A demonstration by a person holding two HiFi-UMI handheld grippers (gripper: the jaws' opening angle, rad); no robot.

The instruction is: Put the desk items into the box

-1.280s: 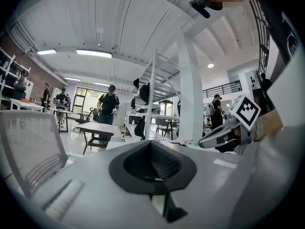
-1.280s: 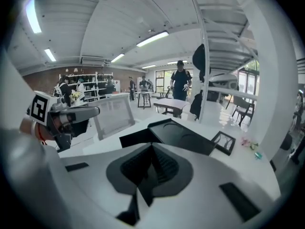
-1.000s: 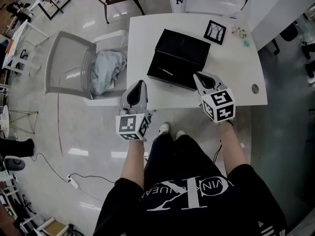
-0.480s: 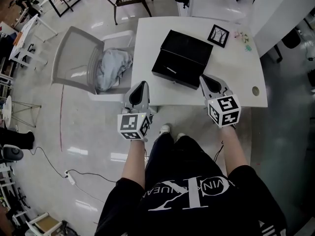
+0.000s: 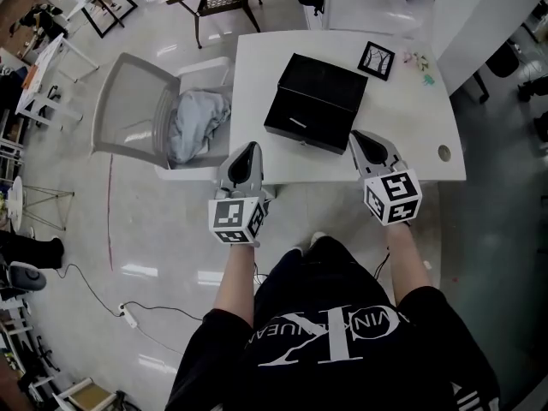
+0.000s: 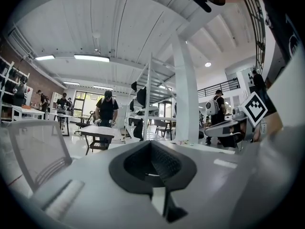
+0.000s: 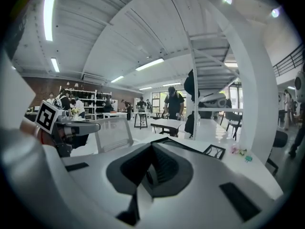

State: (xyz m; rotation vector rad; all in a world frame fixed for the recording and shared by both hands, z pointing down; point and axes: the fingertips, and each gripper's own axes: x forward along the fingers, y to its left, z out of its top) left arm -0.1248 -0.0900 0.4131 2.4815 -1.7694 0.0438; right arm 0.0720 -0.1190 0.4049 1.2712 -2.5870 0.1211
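Now | left tool (image 5: pixel 248 147) closed, empty | right tool (image 5: pixel 355 135) closed, empty | shirt print (image 5: pixel 325 339) shows "VIN"

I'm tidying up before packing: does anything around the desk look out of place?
A crumpled grey garment lies heaped on the chair left of the desk. The open black box sits askew to the desk's edges.

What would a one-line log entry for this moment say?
left gripper: shut, empty | right gripper: shut, empty | box: open on desk | picture frame: outside box
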